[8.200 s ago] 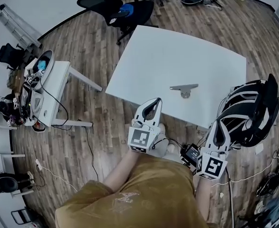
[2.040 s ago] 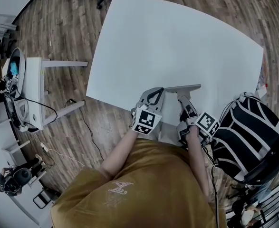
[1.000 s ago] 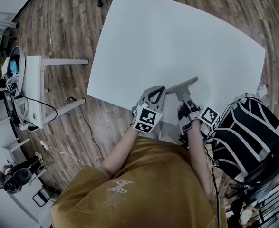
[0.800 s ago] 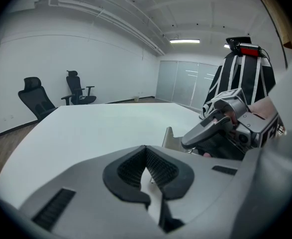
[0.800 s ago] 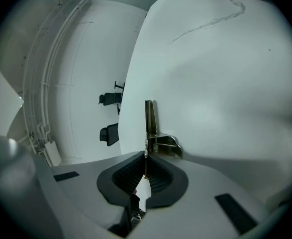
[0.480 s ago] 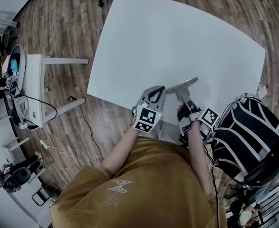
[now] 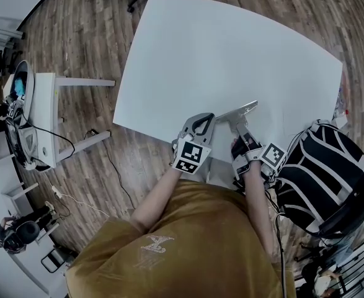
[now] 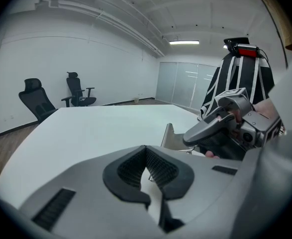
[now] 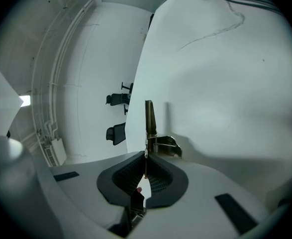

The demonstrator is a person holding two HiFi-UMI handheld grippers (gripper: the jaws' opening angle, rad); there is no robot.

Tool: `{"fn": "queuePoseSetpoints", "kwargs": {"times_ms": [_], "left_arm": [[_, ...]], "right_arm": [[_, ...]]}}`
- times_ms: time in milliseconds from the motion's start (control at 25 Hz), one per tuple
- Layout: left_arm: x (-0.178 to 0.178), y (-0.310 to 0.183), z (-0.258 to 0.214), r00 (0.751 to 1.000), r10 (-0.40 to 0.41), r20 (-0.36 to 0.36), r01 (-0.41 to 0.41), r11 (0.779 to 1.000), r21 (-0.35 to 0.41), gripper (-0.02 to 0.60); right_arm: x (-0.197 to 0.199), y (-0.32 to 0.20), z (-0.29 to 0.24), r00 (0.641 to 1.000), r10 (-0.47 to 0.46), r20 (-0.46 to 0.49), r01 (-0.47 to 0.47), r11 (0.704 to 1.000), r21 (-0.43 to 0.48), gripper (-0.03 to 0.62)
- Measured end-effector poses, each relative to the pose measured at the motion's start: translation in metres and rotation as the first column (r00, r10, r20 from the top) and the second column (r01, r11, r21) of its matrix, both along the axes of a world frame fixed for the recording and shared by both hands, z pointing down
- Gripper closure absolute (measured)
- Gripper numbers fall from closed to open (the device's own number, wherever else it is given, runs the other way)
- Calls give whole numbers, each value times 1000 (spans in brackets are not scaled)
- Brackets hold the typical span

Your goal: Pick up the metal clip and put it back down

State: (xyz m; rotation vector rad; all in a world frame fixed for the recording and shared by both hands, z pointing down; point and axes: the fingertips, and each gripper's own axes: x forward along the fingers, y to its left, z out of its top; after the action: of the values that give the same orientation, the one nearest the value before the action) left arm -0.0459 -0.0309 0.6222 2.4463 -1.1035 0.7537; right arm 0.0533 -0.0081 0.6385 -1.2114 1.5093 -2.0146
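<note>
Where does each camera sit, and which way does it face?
Head view: on the person's head, facing steeply down at the table; forearms, left gripper and right gripper show.
Left gripper view: on that gripper, facing across the table; its shut jaws and the right gripper show.
Right gripper view: on that gripper, rolled sideways; its jaws, shut on the metal clip, show.
All three show the metal clip.

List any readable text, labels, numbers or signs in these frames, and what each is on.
No readable text anywhere.
Left gripper and right gripper: black-and-white square markers only, no letters or digits.
Shirt: faint pale print, too blurred to read.
Metal clip: no marking visible.
</note>
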Motion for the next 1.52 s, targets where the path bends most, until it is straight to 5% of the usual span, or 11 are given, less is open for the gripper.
{"fn": "queuePoseSetpoints", "kwargs": {"times_ms": [1120, 1520], "left_arm": [[17, -11, -90, 994, 3, -113, 14, 989, 148, 575], [24, -16, -126, 988, 9, -155, 25, 976, 218, 575]], "right_arm": [[29, -18, -96, 963, 17, -268, 66, 952, 300, 586], [47, -26, -140, 886, 118, -448, 102, 894, 436, 586]]}}
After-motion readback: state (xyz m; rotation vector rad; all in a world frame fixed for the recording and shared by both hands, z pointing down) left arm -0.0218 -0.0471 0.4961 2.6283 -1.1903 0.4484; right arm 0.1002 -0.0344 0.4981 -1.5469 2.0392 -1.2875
